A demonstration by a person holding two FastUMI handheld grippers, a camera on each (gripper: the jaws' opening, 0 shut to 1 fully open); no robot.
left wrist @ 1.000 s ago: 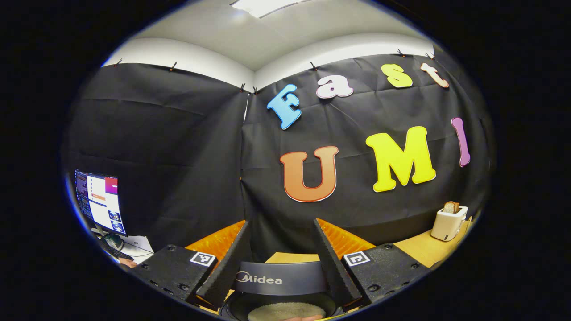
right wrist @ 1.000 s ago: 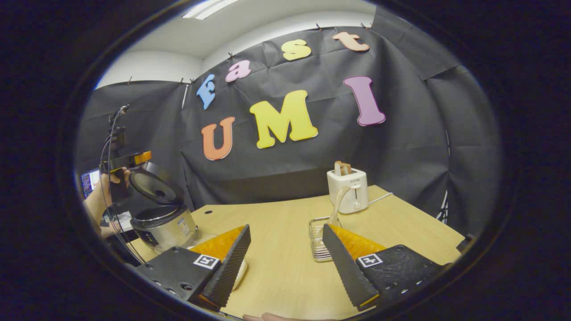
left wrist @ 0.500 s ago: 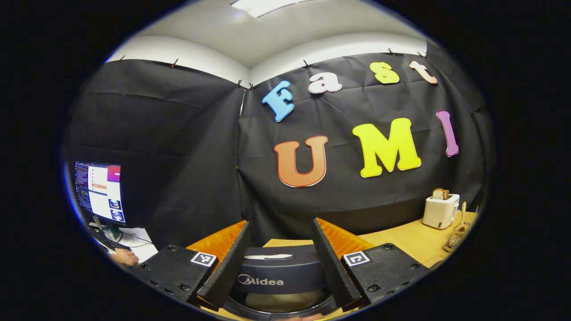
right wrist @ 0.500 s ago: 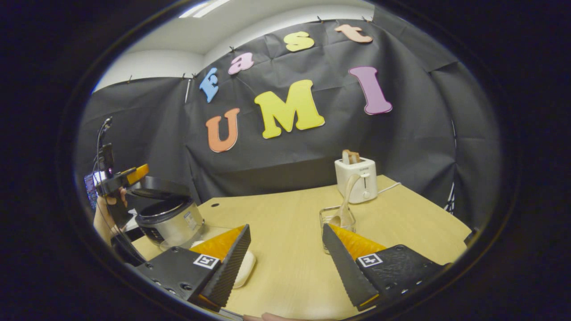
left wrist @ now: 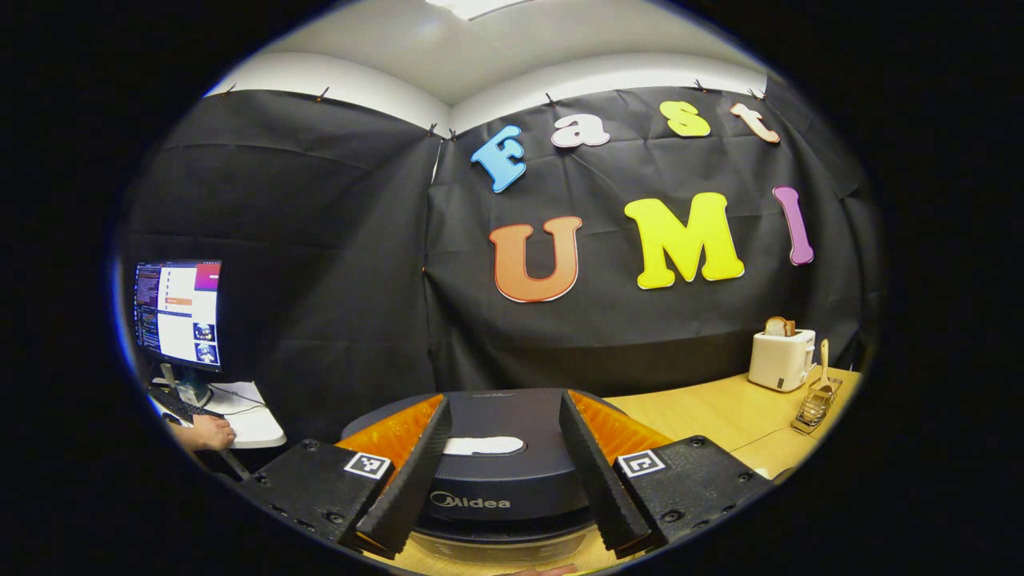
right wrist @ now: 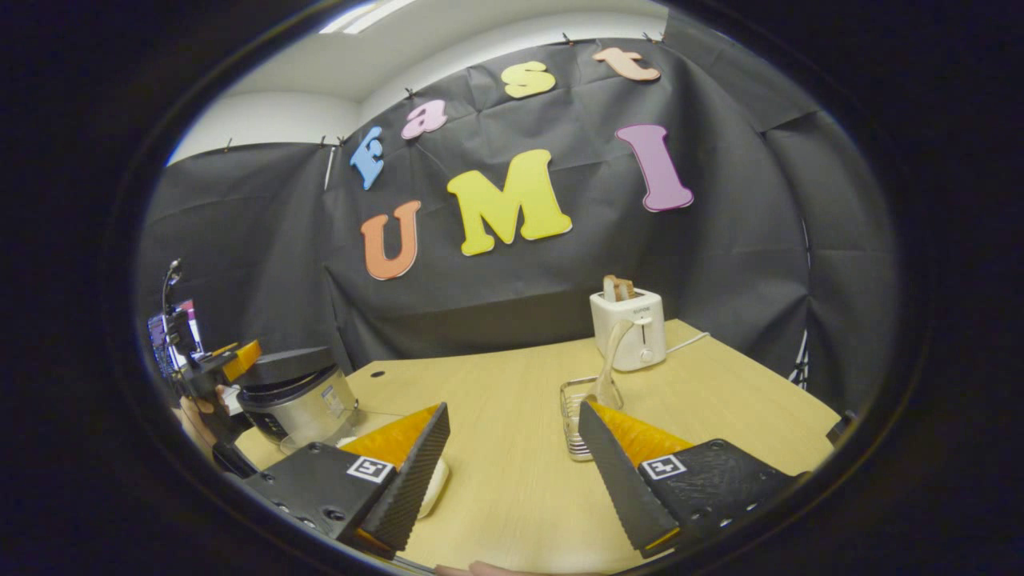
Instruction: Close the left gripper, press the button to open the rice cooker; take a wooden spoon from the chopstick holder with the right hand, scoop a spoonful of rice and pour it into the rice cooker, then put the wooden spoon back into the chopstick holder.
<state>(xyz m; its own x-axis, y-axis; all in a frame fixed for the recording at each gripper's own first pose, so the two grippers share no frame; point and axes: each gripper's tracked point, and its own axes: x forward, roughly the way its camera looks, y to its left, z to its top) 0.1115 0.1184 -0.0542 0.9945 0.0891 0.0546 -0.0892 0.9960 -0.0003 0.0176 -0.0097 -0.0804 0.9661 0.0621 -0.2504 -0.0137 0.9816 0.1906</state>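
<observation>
On the tabletop (right wrist: 512, 448) at my left, the rice cooker (left wrist: 496, 472) sits with its lid down, between the spread fingers of my left hand-held gripper (left wrist: 500, 472). Farther right, the toaster (right wrist: 628, 330) stands behind the chopstick holder (right wrist: 578, 416), the wooden spoon (right wrist: 610, 356) upright inside. My right hand-held gripper (right wrist: 512, 472) hovers with its 2 fingers apart, gripping nothing.
</observation>
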